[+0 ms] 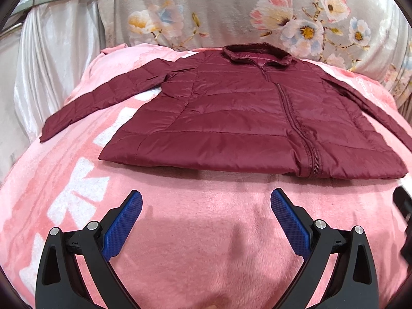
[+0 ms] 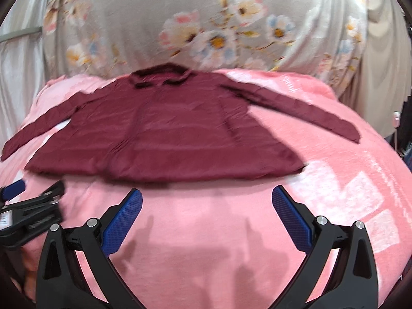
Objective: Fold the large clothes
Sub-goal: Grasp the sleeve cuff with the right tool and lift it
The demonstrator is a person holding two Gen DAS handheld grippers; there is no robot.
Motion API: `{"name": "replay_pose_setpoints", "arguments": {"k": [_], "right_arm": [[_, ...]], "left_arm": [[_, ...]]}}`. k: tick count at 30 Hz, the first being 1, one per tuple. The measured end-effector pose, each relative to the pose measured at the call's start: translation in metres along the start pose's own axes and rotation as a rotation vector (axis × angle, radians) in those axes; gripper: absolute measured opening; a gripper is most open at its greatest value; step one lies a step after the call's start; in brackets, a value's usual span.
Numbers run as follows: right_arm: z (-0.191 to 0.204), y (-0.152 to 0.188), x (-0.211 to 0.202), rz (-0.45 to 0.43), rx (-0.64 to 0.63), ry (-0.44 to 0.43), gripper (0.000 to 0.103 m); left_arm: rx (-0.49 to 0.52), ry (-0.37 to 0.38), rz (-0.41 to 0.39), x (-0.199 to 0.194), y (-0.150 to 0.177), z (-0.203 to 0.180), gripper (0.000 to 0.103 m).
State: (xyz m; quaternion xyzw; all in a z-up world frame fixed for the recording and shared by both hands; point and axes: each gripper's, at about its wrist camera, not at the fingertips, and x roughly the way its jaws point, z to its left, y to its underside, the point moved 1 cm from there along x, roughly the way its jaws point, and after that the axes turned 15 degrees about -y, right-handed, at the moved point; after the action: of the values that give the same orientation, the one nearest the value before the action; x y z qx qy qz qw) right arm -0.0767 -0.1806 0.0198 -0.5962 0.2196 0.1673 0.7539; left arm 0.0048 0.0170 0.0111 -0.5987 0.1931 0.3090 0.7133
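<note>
A maroon quilted jacket (image 1: 231,118) lies flat and face up on a pink blanket (image 1: 195,231), zipped, collar at the far side, both sleeves spread out. It also shows in the right wrist view (image 2: 167,134), blurred. My left gripper (image 1: 206,198) is open and empty, hovering over the blanket just short of the jacket's hem. My right gripper (image 2: 207,197) is open and empty, also just short of the hem. The left gripper's body (image 2: 31,211) shows at the left edge of the right wrist view.
A floral grey cloth (image 1: 244,13) rises behind the blanket. Pale shiny fabric (image 1: 51,51) hangs at the left. A dark object (image 2: 406,128) stands at the right edge. Pink blanket (image 2: 347,180) lies bare to the right of the jacket.
</note>
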Motion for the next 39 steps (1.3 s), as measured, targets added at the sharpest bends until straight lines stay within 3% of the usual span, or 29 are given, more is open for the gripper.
{"name": "replay_pose_setpoints", "arguments": {"k": [3,6,9,13,19,23,24,26,29,31,33,34,37,39], "right_arm": [[-0.039,-0.020,-0.005,-0.046,0.079,-0.040,0.098],[-0.082,-0.045,0.000,-0.046,0.147,-0.016,0.098],[-0.141,-0.069,0.013,-0.040,0.255,0.023,0.098],[-0.243,-0.086,0.039,-0.051,0.506,0.068,0.098],[-0.352,-0.081,0.063,-0.093,0.846,0.093,0.098],[-0.389,-0.072,0.074,-0.129,0.969,0.125,0.098],[-0.399,-0.066,0.079,-0.143,1.001,0.131,0.096],[-0.414,-0.058,0.087,-0.151,1.043,0.140,0.080],[-0.428,-0.052,0.093,-0.185,1.047,0.166,0.057],[-0.433,-0.054,0.105,-0.182,1.056,0.163,0.020],[-0.427,-0.064,0.117,-0.223,1.045,0.128,0.010],[-0.412,-0.085,0.121,-0.239,0.968,0.114,0.008],[-0.334,-0.161,0.133,-0.252,0.605,0.073,0.006],[-0.265,-0.203,0.142,-0.257,0.421,-0.040,0.006]], "left_arm": [[-0.022,0.063,0.000,-0.005,-0.011,0.011,0.098],[-0.025,0.036,-0.035,-0.009,-0.025,0.018,0.098],[-0.015,-0.011,-0.044,-0.003,-0.043,0.023,0.098],[-0.065,0.037,-0.017,0.017,-0.057,0.036,0.098],[-0.075,0.023,0.027,0.038,-0.068,0.048,0.098],[-0.067,-0.020,0.045,0.053,-0.076,0.052,0.098],[-0.071,-0.023,0.047,0.056,-0.079,0.053,0.098],[-0.079,-0.027,0.045,0.060,-0.082,0.056,0.098],[-0.085,-0.039,0.035,0.066,-0.089,0.059,0.098],[-0.093,-0.046,0.036,0.071,-0.093,0.062,0.098],[-0.099,-0.047,0.046,0.076,-0.096,0.064,0.097],[-0.106,-0.055,0.055,0.080,-0.097,0.066,0.097],[-0.113,-0.075,0.066,0.087,-0.100,0.070,0.093],[-0.119,-0.087,0.071,0.091,-0.100,0.073,0.092]]}}
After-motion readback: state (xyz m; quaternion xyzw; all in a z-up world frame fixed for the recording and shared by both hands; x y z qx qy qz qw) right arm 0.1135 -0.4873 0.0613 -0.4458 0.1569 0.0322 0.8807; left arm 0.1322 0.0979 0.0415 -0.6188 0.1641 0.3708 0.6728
